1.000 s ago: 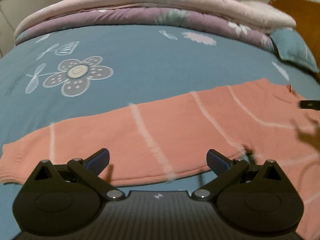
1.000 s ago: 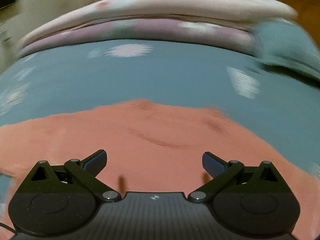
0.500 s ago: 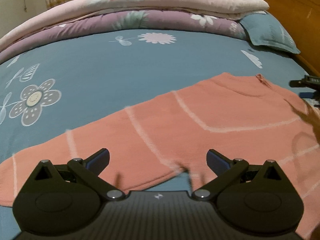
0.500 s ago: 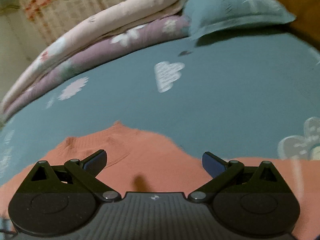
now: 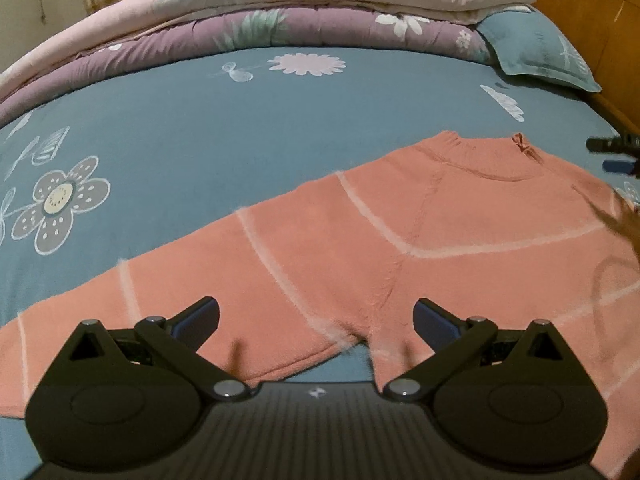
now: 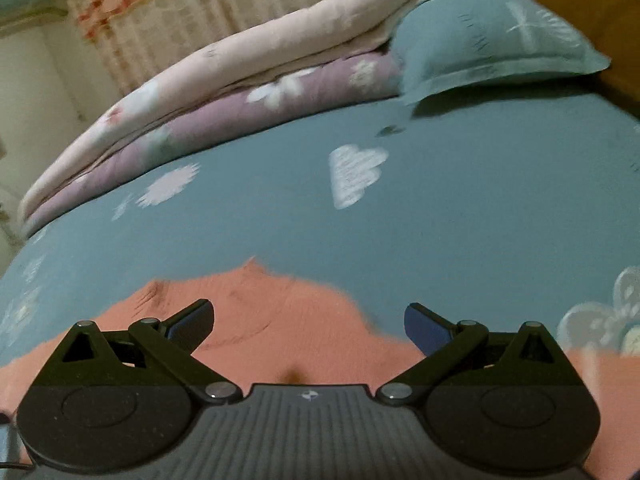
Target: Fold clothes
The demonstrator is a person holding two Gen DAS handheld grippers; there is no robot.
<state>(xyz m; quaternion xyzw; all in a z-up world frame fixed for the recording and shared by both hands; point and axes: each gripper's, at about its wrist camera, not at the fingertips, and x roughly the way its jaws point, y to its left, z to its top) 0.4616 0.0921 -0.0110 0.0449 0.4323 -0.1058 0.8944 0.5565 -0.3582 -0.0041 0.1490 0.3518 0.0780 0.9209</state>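
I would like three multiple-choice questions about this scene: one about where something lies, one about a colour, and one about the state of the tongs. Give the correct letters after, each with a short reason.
1. Where does the sweater lie?
A. spread flat on the blue bedsheet
B. on top of the stacked quilts
C. over the pillow

2. What colour are the stripes on the sweater?
A. black
B. pale, near white
C. green

3. In what state are the left tongs and the right tongs?
A. both shut on the sweater
B. left shut, right open
C. both open, holding nothing

Answers:
1. A, the sweater lies flat on the sheet, with the quilts and pillow far behind it.
2. B, thin pale lines cross the salmon-pink knit.
3. C, in each wrist view the fingers stand wide apart with only cloth beyond them.
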